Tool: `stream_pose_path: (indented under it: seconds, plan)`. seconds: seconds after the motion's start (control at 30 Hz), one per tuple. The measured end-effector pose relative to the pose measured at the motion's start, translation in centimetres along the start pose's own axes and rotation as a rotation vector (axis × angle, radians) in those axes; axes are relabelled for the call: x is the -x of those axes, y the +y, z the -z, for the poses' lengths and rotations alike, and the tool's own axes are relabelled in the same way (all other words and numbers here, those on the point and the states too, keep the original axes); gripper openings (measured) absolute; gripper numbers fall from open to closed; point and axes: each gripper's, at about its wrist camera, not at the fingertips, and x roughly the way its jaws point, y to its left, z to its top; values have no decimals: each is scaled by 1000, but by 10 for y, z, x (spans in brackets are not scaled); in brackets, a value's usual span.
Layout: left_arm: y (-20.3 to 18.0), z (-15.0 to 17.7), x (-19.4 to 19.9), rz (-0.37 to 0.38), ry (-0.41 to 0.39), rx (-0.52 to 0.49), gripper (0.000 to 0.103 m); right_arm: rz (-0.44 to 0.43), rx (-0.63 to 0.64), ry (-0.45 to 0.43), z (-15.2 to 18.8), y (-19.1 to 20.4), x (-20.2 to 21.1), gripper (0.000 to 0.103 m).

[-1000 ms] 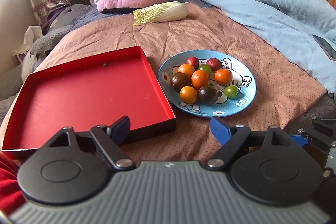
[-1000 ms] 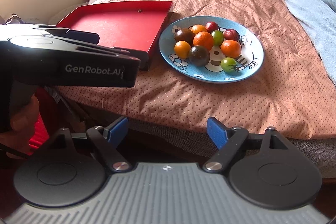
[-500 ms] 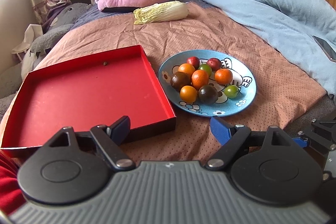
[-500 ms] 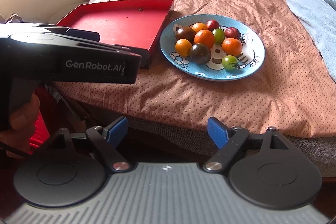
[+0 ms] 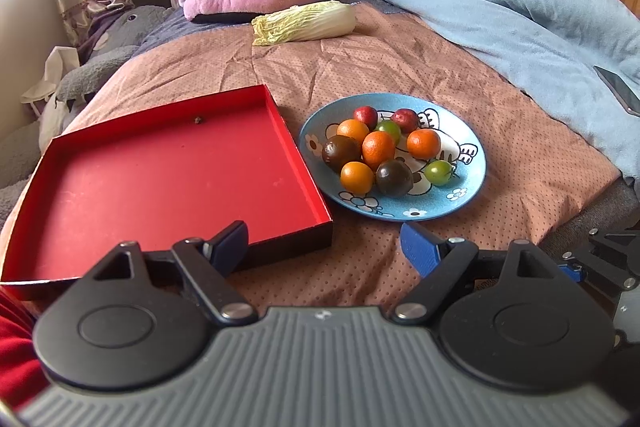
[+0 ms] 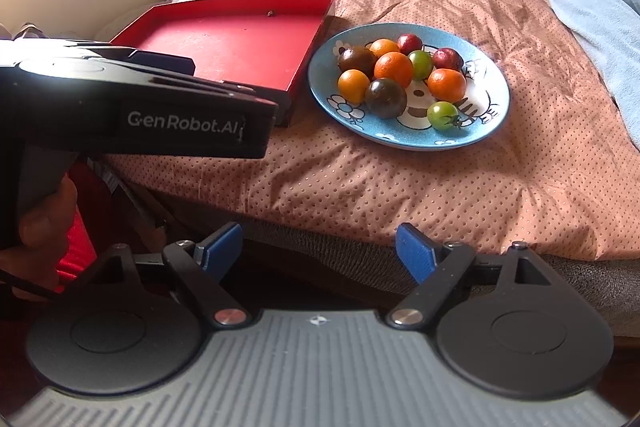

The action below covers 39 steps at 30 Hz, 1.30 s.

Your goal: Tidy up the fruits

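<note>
Only the right wrist view shows the left gripper point(image 6: 136, 107); both grippers' fingers point(image 5: 228, 241) gape, empty.

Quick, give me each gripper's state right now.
Left gripper: open, holding nothing, short of the red tray.
Right gripper: open, holding nothing, off the bed edge, short of the blue plate.

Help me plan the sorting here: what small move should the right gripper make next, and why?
Probably ease the right gripper forward over the bed edge toward the plate. Its jaws are open and hold nothing, all the fruits sit on the plate, and the red tray beside it holds none yet.
</note>
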Motion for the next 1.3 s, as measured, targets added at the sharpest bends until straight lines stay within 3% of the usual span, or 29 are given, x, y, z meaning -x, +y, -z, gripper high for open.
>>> stream_pose_path:
  seconds: [1.3]
  plan:
    - [3,2,-2,19,20,16,85,-10,2,5,2,3,-5,88]
